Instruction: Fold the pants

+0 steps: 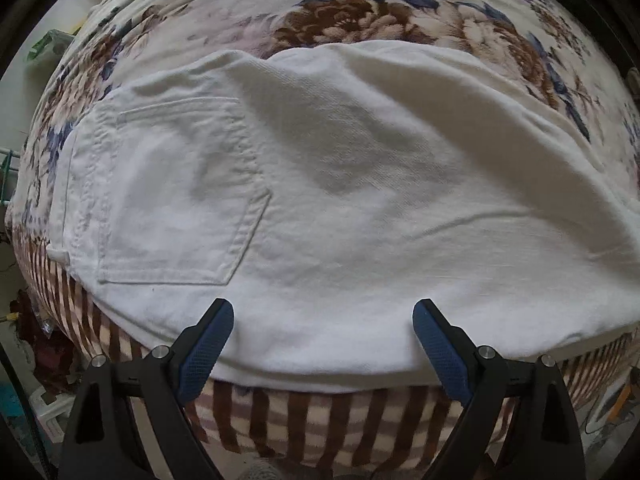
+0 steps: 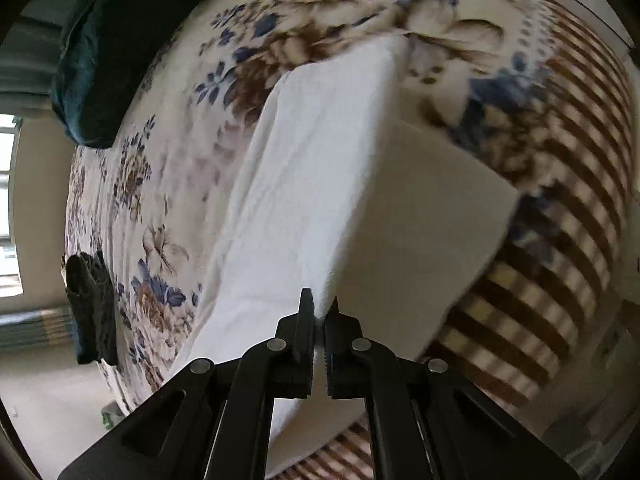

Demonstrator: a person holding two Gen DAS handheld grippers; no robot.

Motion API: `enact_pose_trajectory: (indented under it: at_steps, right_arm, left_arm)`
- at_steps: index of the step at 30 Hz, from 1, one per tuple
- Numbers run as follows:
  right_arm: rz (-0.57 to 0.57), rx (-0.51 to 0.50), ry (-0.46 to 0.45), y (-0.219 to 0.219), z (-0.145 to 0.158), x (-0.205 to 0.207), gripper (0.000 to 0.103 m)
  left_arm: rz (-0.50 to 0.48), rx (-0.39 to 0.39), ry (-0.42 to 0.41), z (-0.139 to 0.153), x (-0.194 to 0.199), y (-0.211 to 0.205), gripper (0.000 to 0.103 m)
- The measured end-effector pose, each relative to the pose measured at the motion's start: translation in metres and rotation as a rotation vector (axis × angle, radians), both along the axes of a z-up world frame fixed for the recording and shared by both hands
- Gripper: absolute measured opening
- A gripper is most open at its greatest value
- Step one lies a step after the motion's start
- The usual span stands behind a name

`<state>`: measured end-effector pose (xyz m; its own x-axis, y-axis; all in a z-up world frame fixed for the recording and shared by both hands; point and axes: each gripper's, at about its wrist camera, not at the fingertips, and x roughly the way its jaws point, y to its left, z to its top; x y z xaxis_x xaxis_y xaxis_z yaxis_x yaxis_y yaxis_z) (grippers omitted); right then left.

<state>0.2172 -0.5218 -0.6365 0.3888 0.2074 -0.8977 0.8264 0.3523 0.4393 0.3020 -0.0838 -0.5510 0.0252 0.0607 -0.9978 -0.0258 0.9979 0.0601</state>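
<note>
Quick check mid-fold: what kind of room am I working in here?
Most likely a bedroom. The white denim pants lie on a bed with a floral brown-and-blue blanket, a dark teal pillow sits at its far end, and a window shows beside it.

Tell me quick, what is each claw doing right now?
Left gripper: open, empty, poised at the near edge of the white pants.
Right gripper: shut, pinching a fold of the white pants.

Left gripper (image 1: 323, 312): fingers (image 1: 208, 344) spread wide, blue pads facing each other, nothing clamped between them. Right gripper (image 2: 320, 308): fingers (image 2: 306, 320) pinched nearly together, clamped on a fold of the white pants (image 2: 304, 184).
</note>
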Motion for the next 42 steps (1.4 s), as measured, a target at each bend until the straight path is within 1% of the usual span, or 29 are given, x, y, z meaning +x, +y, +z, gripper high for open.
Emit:
enact_pose_trajectory:
  at_steps: [2, 3, 4, 5, 6, 7, 9, 10, 11, 13, 15, 17, 18, 19, 21, 22, 25, 28, 29, 30, 31, 33, 34, 35, 36, 37, 38, 39, 42]
  right_arm:
    - [0.029, 0.002, 0.044, -0.001, -0.011, 0.001, 0.004]
    - [0.066, -0.004, 0.087, -0.001, -0.021, 0.003, 0.004]
    - [0.132, -0.013, 0.165, 0.004, -0.037, 0.012, 0.009]
    - [0.158, -0.014, 0.197, 0.005, -0.044, 0.015, 0.017]
    - [0.189, -0.007, 0.241, 0.010, -0.052, 0.019, 0.018]
    - [0.196, 0.011, 0.242, 0.016, -0.053, 0.019, 0.019]
    - [0.187, 0.013, 0.222, 0.027, -0.045, 0.017, 0.034]
    - [0.176, 0.009, 0.213, 0.035, -0.037, 0.014, 0.045]
    - [0.157, 0.011, 0.192, 0.045, -0.029, 0.009, 0.052]
    - [0.152, 0.052, 0.139, 0.079, -0.015, 0.006, 0.053]
    - [0.172, 0.134, 0.102, 0.117, -0.017, 0.008, 0.053]
    - [0.186, 0.213, 0.067, 0.153, -0.022, 0.011, 0.053]
    - [0.197, 0.245, 0.066, 0.173, -0.027, 0.016, 0.053]
    - [0.193, 0.280, 0.073, 0.199, -0.035, 0.020, 0.053]
    - [0.172, 0.326, 0.066, 0.224, -0.044, 0.023, 0.053]
    - [0.153, 0.348, 0.055, 0.240, -0.050, 0.026, 0.053]
    - [0.135, 0.327, 0.074, 0.265, -0.059, 0.032, 0.053]
    - [0.117, 0.312, 0.082, 0.283, -0.070, 0.034, 0.053]
    - [0.113, 0.308, 0.079, 0.285, -0.071, 0.032, 0.052]
    - [0.110, 0.296, 0.079, 0.289, -0.073, 0.035, 0.051]
    - [0.113, 0.285, 0.081, 0.293, -0.075, 0.039, 0.049]
    - [0.125, 0.266, 0.083, 0.295, -0.076, 0.042, 0.041]
    - [0.133, 0.246, 0.093, 0.298, -0.075, 0.043, 0.025]
    - [0.138, 0.229, 0.099, 0.301, -0.073, 0.044, 0.016]
    - [0.140, 0.225, 0.092, 0.298, -0.070, 0.039, 0.013]
    - [0.141, 0.216, 0.079, 0.301, -0.062, 0.038, 0.012]
    - [0.149, 0.210, 0.077, 0.301, -0.058, 0.039, 0.011]
    - [0.162, 0.198, 0.071, 0.304, -0.048, 0.039, 0.011]
    - [0.187, 0.176, 0.055, 0.310, -0.024, 0.038, 0.011]
  left_arm:
    - [-0.001, 0.004, -0.006, 0.001, -0.002, 0.003, 0.092]
    - [0.002, 0.007, -0.007, 0.001, -0.004, 0.005, 0.092]
    - [0.008, 0.010, -0.005, 0.001, -0.006, 0.008, 0.092]
    - [0.024, 0.010, 0.002, 0.002, -0.007, 0.013, 0.092]
    - [0.043, 0.002, 0.000, 0.005, -0.009, 0.020, 0.092]
    - [0.057, -0.005, -0.006, 0.010, -0.013, 0.029, 0.092]
    - [0.107, -0.023, -0.030, 0.022, -0.017, 0.049, 0.092]
    - [0.129, -0.032, -0.042, 0.027, -0.018, 0.058, 0.092]
    - [0.157, -0.042, -0.055, 0.032, -0.019, 0.070, 0.092]
    - [0.237, -0.068, -0.078, 0.042, -0.019, 0.104, 0.092]
    - [0.316, -0.081, -0.089, 0.047, -0.017, 0.138, 0.092]
    - [0.384, -0.085, -0.103, 0.049, -0.011, 0.165, 0.092]
    - [0.410, -0.083, -0.109, 0.049, -0.009, 0.183, 0.092]
    - [0.433, -0.080, -0.108, 0.046, -0.008, 0.199, 0.092]
    - [0.500, -0.086, -0.109, 0.040, -0.008, 0.233, 0.092]
    - [0.527, -0.093, -0.110, 0.038, -0.007, 0.241, 0.092]
    - [0.604, -0.117, -0.097, 0.022, -0.004, 0.277, 0.092]
    - [0.663, -0.199, -0.064, 0.001, 0.000, 0.300, 0.091]
    - [0.675, -0.224, -0.065, -0.004, 0.001, 0.305, 0.085]
    - [0.677, -0.242, -0.080, -0.006, 0.003, 0.306, 0.070]
    - [0.667, -0.241, -0.089, -0.007, 0.004, 0.306, 0.066]
    - [0.607, -0.208, -0.123, -0.005, 0.008, 0.298, 0.042]
    - [0.577, -0.185, -0.133, -0.003, 0.009, 0.295, 0.038]
    - [0.538, -0.154, -0.144, 0.000, 0.012, 0.291, 0.031]
    - [0.513, -0.133, -0.162, 0.005, 0.011, 0.285, 0.026]
    - [0.503, -0.125, -0.178, 0.010, 0.010, 0.283, 0.024]
    - [0.498, -0.119, -0.188, 0.015, 0.009, 0.283, 0.017]
    - [0.504, -0.128, -0.200, 0.021, 0.008, 0.287, 0.017]
    - [0.524, -0.162, -0.196, 0.031, 0.006, 0.303, 0.017]
